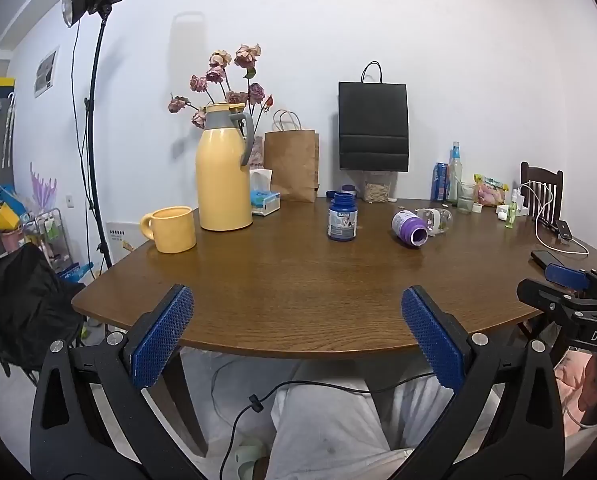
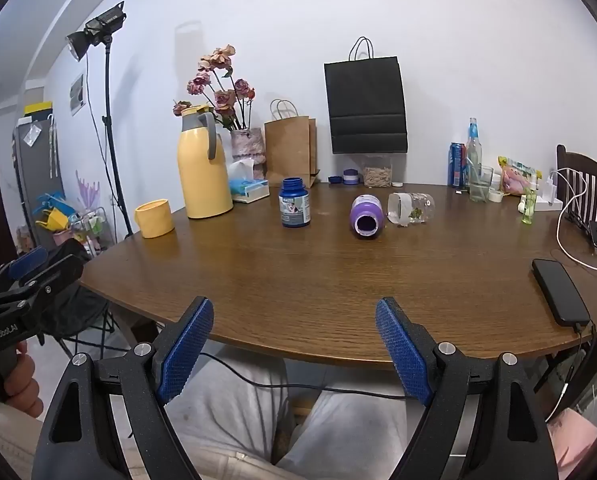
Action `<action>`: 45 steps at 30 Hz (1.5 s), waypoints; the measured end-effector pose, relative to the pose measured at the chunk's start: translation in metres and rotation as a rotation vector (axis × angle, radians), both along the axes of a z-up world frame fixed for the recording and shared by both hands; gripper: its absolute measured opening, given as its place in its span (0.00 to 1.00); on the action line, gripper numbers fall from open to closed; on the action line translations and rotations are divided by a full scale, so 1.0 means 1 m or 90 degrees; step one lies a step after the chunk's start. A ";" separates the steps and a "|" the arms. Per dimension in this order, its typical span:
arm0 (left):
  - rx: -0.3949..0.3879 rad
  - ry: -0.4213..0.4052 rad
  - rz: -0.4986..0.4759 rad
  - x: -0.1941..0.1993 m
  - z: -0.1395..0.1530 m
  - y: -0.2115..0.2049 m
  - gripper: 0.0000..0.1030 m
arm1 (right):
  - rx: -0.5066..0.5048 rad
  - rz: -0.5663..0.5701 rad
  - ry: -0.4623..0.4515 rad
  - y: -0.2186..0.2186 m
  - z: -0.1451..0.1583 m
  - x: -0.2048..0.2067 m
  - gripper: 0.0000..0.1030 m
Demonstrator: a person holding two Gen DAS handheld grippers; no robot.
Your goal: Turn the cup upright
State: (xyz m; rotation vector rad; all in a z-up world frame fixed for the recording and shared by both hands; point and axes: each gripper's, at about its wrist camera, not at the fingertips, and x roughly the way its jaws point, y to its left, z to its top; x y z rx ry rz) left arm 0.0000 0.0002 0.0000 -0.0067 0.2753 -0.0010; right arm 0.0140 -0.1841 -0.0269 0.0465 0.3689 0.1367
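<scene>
- yellow mug (image 1: 170,229): stands at the far left of the table (image 1: 298,304), just beside the yellow thermos (image 1: 223,172), handle pointing left. The top looks flat and closed in the right wrist view, so it probably sits mouth-down on its rim. Cannot be sure at this low angle.
- Judgement: nothing has touched the mug, so the flip is not started.
- left gripper (image 1: 296,332): released, jaws spread wide, nothing between the pads. It hovers over the near table edge, well apart from the mug. It is probably the arm to use, as the mug is on its side.
- right gripper (image 2: 294,344): also released and empty, at the near edge, aimed at table centre. Likely just parked.
- Wide jaws suit the mug's broad body. A grasp across the wall should avoid the handle.
- Clutter: blue bottle (image 1: 341,218) upright mid-table; purple bottle (image 1: 410,229) and clear container (image 1: 434,218) lie on their sides, touching or nearly so. All are to the right of the mug, clear of a reach from the left.
- Risk: the thermos is close, so swinging the mug over could knock it.
</scene>
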 end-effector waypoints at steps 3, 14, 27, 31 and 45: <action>0.001 0.000 0.000 -0.001 0.000 0.000 1.00 | 0.005 0.000 0.001 0.000 0.000 0.000 0.85; -0.001 0.003 -0.001 0.001 0.000 0.000 1.00 | 0.007 0.002 0.003 0.000 0.000 0.000 0.85; -0.002 0.005 -0.001 0.001 0.000 0.000 1.00 | 0.008 0.002 0.005 0.001 0.000 -0.001 0.85; -0.002 0.005 -0.001 0.001 0.000 0.000 1.00 | 0.007 0.001 0.005 0.001 0.001 -0.001 0.85; -0.002 0.006 -0.001 0.001 0.000 0.000 1.00 | 0.008 0.002 0.006 0.001 -0.001 0.000 0.85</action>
